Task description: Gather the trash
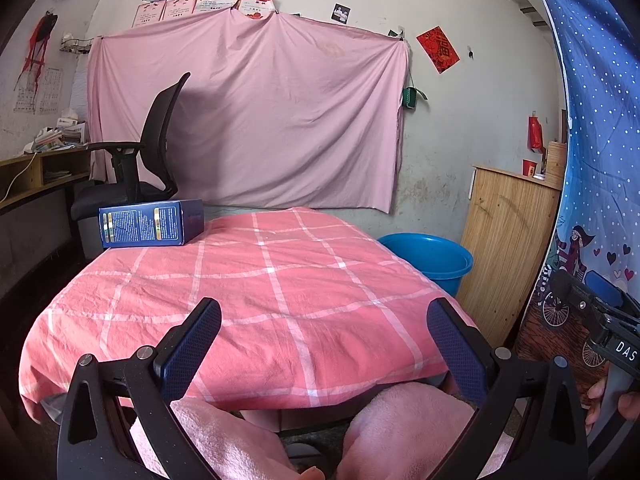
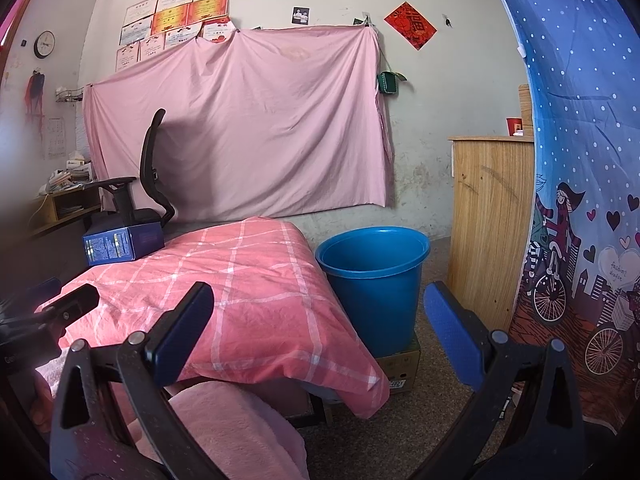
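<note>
We are holding both hand-held grippers wide and empty, the left hand-held gripper (image 1: 324,344) nearer the blue box (image 1: 151,223), which is lying lengthwise across the counter (image 1: 280,280) at its ten o'clock.

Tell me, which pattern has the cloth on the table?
The cloth is pink with a white check; the left wrist view shows it best.

Left gripper (image 1: 324,344) black-framed, blue textured pads (image 1: 456,344), silver screws, right gripper (image 2: 320,332) alike, pink fleece trousers (image 1: 224,440), bare fingers (image 1: 596,394)
</note>
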`<state>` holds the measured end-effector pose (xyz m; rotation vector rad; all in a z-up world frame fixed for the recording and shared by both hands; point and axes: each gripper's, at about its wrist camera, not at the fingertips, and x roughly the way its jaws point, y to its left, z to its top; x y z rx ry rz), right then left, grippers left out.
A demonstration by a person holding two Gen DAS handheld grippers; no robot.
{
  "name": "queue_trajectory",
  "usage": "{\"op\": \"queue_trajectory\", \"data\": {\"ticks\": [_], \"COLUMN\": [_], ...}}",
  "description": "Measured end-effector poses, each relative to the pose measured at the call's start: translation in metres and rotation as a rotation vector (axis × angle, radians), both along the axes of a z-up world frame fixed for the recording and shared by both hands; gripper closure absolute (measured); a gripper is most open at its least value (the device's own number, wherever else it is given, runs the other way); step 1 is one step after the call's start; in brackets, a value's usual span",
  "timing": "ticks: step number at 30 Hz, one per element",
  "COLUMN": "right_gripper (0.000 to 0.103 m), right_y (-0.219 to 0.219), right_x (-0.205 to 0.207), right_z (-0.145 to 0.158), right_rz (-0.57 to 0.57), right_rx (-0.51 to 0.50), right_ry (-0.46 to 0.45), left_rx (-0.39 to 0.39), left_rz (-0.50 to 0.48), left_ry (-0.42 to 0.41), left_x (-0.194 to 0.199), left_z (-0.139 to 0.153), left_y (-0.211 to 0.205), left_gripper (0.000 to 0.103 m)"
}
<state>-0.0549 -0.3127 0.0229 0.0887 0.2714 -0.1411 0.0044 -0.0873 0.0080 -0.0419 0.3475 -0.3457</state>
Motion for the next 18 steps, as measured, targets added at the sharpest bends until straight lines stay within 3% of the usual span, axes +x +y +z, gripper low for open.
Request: {"op": "queue_trajectory", "data": {"ticks": [18], "right_gripper": [0.0], "right_y": [-0.0016], "right_x": [-0.001], "right_z": [0.001], "right_rz": [-0.005], "right_rx": [0.002], "right_ry": [-0.002], "left_rx": [0.0], "left_rz": [-0.001], "left_ry": [0.0], "left_x": [-0.0001], "left_z": [-0.0003], "left_y": [-0.0005], "left_gripper": [0.002]}}
